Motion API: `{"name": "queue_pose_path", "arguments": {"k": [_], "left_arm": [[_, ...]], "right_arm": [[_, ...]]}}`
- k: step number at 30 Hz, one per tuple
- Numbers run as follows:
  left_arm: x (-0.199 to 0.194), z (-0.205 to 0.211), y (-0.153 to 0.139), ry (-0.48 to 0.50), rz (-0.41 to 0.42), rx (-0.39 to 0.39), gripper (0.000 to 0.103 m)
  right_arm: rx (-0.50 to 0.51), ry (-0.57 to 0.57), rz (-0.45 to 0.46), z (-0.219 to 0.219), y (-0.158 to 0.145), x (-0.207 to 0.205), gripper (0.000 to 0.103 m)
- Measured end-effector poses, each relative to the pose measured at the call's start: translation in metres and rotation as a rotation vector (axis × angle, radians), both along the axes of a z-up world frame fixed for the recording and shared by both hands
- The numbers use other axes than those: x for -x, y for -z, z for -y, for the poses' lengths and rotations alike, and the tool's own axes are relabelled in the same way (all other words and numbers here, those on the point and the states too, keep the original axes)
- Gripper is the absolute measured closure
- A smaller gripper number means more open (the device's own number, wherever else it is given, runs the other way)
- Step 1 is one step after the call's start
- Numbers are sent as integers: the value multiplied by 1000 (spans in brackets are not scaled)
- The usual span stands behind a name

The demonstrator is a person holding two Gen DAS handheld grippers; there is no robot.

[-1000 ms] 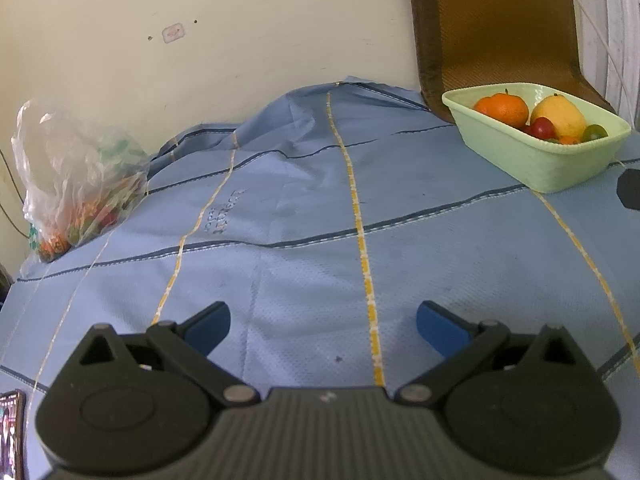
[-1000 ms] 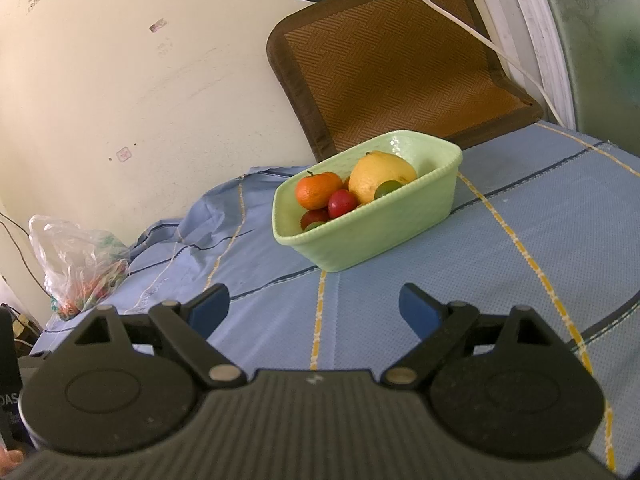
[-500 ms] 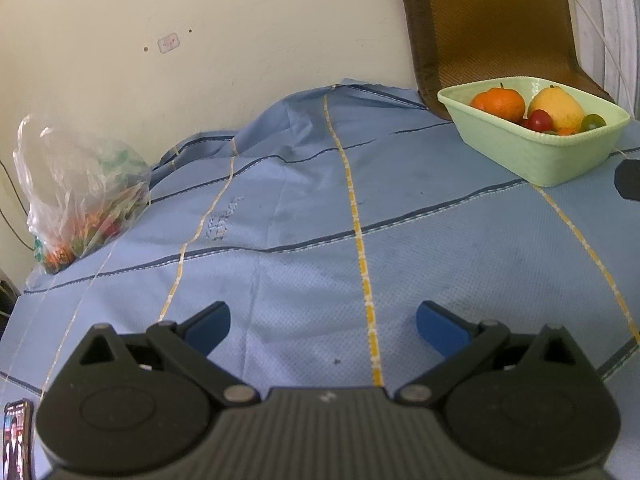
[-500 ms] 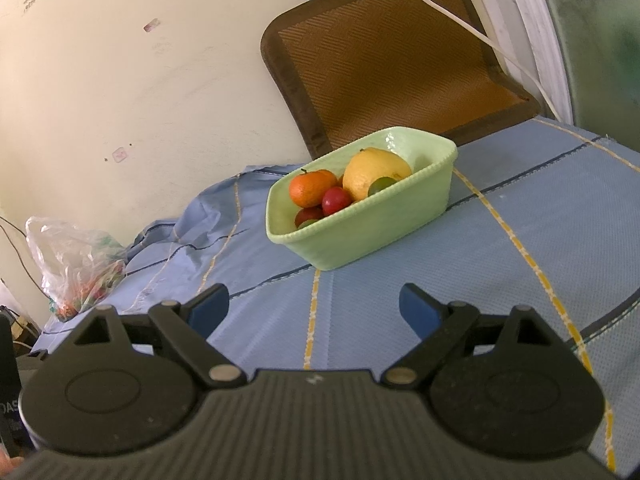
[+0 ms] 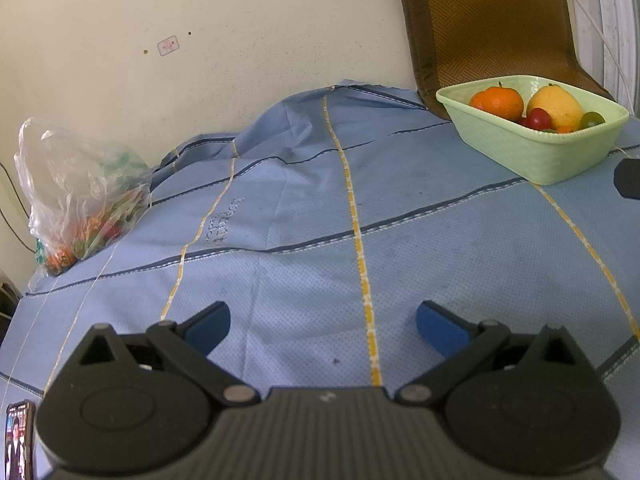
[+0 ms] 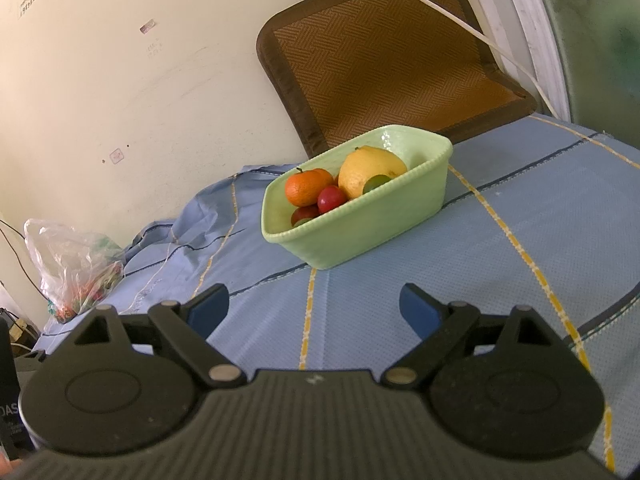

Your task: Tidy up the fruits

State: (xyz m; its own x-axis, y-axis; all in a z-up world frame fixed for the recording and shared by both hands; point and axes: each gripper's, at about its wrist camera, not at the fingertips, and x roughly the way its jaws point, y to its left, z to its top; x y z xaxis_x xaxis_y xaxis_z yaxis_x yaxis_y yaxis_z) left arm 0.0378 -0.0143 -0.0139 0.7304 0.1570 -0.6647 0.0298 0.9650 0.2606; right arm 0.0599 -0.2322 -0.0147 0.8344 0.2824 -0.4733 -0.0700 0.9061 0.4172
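A pale green basket (image 6: 384, 224) (image 5: 536, 152) stands on the blue cloth near the wall. It holds an orange (image 6: 306, 188) (image 5: 496, 102), a yellow fruit (image 6: 370, 170) (image 5: 554, 106), red fruits (image 6: 331, 199) and a small green one (image 6: 376, 182). My right gripper (image 6: 314, 308) is open and empty, a short way in front of the basket. My left gripper (image 5: 322, 326) is open and empty over bare cloth, with the basket far off to its upper right.
A clear plastic bag (image 5: 80, 196) (image 6: 76, 268) with colourful contents lies at the left by the wall. A brown woven mat (image 6: 384, 56) leans behind the basket, and a white cable (image 6: 460, 26) crosses it. A phone (image 5: 18, 440) lies at the lower left edge.
The basket has drifted slightly left and up in both views; otherwise both grippers stay open and still.
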Motion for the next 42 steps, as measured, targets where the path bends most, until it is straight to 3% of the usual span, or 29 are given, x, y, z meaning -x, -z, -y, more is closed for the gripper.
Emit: {"name": "queue_pose_path", "arguments": {"k": [42], "left_arm": [[2, 6, 0, 2, -1, -3, 0]], "right_arm": [[0, 1, 0, 1, 0, 0, 9]]}}
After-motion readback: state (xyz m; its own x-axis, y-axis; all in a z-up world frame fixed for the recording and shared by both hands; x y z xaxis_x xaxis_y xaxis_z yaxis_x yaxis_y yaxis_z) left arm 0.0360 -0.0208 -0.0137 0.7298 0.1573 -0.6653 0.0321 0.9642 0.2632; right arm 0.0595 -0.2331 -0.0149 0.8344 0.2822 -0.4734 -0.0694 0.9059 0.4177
